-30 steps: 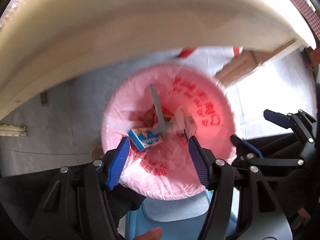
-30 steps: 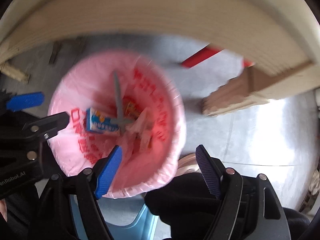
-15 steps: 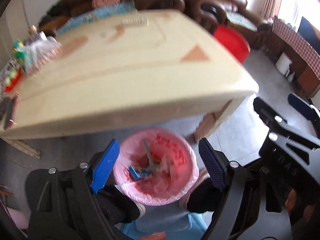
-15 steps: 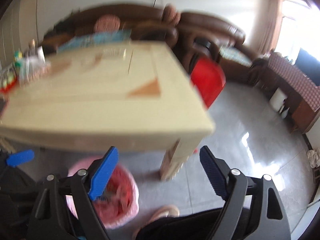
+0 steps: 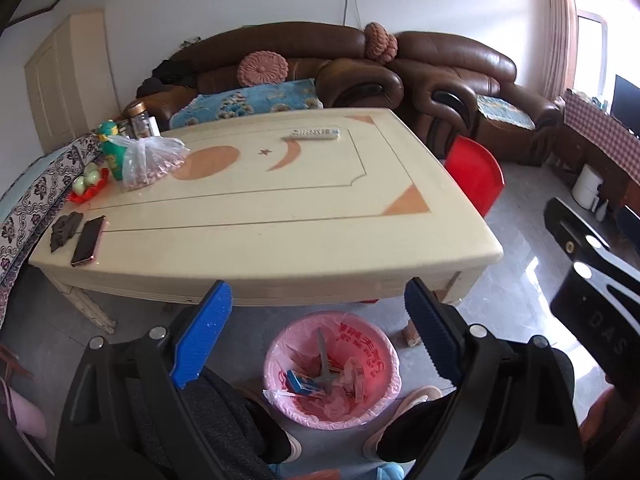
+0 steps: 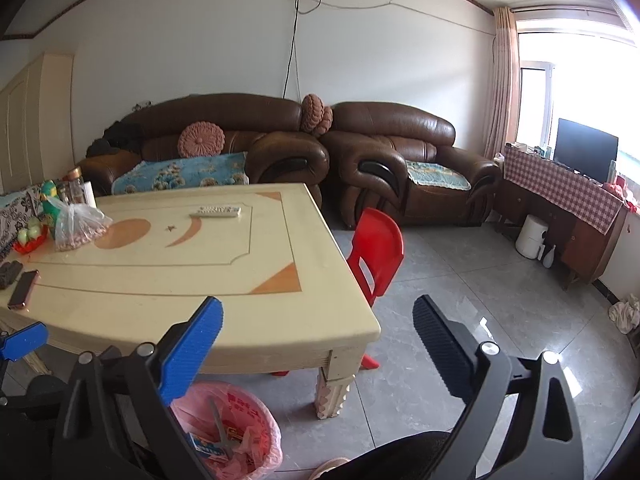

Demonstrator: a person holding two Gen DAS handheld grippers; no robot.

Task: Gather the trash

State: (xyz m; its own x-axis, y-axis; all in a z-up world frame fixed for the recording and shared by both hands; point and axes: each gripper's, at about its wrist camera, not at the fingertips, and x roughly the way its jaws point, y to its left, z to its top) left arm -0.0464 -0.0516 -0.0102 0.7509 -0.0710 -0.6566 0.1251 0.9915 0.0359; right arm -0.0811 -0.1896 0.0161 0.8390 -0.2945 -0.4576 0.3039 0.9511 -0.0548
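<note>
From your left wrist view, your left hand-held gripper (image 5: 316, 334) is spread wide with nothing between its two blue-padded fingers (image 5: 200, 340). Below it, on the floor just in front of the worktop (image 5: 280, 216), stands one bin with a pink liner (image 5: 332, 368). Inside lie one blue-and-white carton (image 5: 306, 384), one grey stick (image 5: 325, 364) leaning upright, and some crumpled wrappers I cannot count. On the worktop you have one remote (image 5: 316, 133), one phone (image 5: 89, 240), one clear bag (image 5: 150, 162) and one green bottle (image 5: 111, 148). A red chair (image 5: 476, 174) stands at the far side.

A second ago this view looked straight down into the bin from under the worktop edge; now you have lifted up and back, so the whole top shows and the bin looks small.

From your right wrist view, your right hand-held gripper (image 6: 318, 348) is likewise fully parted and holds nothing. The bin (image 6: 256, 412) sits at lower left beside one worktop leg (image 6: 334, 388). Two brown sofas (image 6: 392, 160) line the wall. Earlier this view was also filled by the bin.
</note>
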